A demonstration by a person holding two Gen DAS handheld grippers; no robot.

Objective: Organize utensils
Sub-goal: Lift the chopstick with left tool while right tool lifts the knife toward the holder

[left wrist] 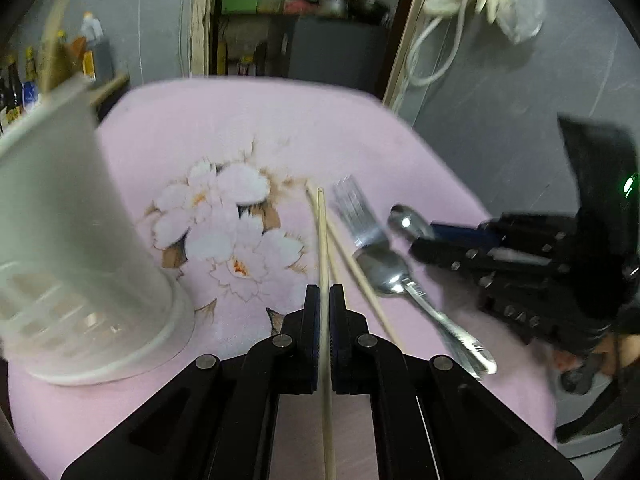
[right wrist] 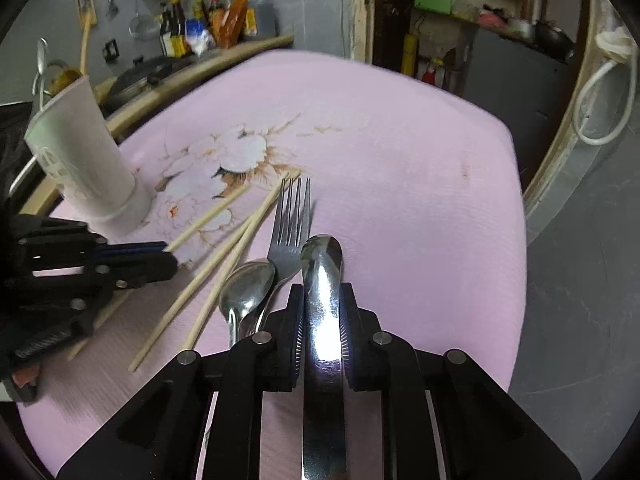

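Where the left wrist looks down, left tongs [left wrist: 325, 292] pinch one chopstick [left wrist: 322, 240] over the pink table [left wrist: 360, 128]; white utensil holder [left wrist: 76, 248] at left. Right wrist: right tongs [right wrist: 322, 292] pinch a spoon [right wrist: 323, 280]; fork [right wrist: 291, 224], second spoon [right wrist: 248, 284], two loose chopsticks [right wrist: 224, 272] lie alongside.

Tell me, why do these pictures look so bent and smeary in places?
Both views come through fisheye lenses, so the pink cloth bulges and dark corners frame each picture. In the left wrist view the white holder and fork are smeared by motion blur, while the chopstick in the left tool stays sharp. In the right wrist view, glare whitens the spoon in the right tool.
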